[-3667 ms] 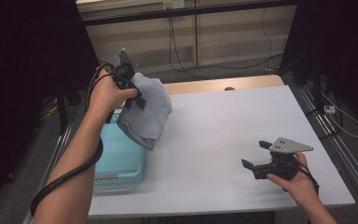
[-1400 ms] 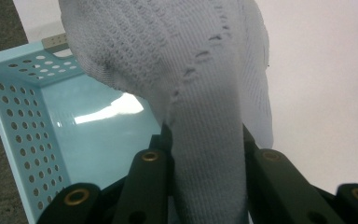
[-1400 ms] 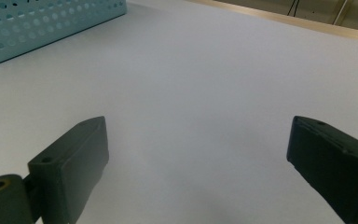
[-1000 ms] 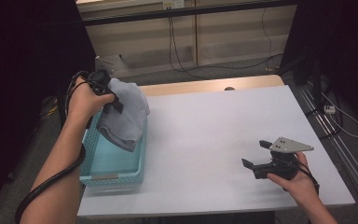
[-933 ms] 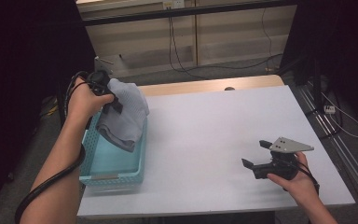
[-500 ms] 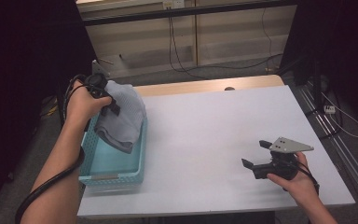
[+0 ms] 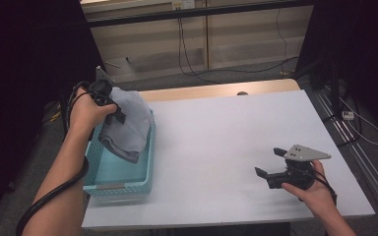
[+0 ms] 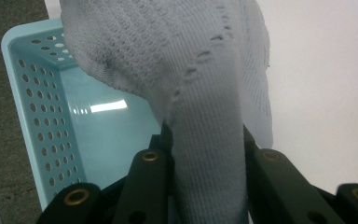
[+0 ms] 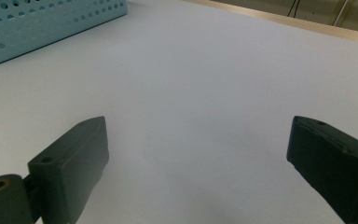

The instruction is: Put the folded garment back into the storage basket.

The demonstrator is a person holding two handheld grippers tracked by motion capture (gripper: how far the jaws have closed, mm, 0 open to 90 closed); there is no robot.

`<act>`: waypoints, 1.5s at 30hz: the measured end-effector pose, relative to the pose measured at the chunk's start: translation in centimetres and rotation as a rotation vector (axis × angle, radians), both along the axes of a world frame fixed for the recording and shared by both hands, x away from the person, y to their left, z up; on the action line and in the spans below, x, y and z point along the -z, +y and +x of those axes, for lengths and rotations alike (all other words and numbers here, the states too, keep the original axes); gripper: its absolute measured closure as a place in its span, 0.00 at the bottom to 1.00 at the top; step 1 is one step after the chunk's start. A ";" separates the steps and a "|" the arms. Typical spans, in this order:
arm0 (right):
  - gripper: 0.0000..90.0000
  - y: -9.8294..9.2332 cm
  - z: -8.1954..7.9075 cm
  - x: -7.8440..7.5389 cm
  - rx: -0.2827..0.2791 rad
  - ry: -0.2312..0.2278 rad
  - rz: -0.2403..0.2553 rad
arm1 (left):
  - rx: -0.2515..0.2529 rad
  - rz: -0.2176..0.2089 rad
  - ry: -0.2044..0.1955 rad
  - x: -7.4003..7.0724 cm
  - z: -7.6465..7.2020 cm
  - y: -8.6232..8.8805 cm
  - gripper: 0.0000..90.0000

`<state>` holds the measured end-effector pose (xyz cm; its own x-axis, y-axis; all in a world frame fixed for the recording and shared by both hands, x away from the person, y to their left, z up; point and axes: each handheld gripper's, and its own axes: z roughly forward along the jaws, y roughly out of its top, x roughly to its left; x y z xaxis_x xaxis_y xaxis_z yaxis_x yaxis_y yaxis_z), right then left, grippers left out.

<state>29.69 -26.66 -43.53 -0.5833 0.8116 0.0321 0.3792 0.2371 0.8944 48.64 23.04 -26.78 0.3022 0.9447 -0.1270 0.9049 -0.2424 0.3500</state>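
Cloth (image 7: 128,123) pinched by left gripper (image 7: 112,112) now hangs lower over basket (image 7: 123,172).

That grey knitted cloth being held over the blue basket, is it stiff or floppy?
Probably floppy: the grey cloth droops in folds from the left hand-held gripper. Likely light, since one pinch carries it. Its knit looks grippy, not slippery.

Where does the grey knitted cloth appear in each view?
High view: grey cloth at left, hanging over the far end of the blue basket.
Left gripper view: it hangs at centre, clamped between the black jaws.
Right gripper view: not in it.
Shared landmark: the blue basket's perforated wall.
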 end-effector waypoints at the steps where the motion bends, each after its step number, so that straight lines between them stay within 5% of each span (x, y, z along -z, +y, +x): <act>1: 0.06 0.0 0.0 0.0 0.001 0.002 0.001 | -0.001 0.000 0.002 0.1 0.0 0.1 0.83; 45: 0.06 0.0 0.0 0.1 -0.004 0.000 -0.005 | -0.037 -0.003 0.046 4.0 -0.5 2.0 0.83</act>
<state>29.70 -26.61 -43.61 -0.5862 0.8097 0.0283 0.3781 0.2425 0.8935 48.18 25.07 -30.75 0.2611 0.9546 -0.1433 0.9283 -0.2076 0.3084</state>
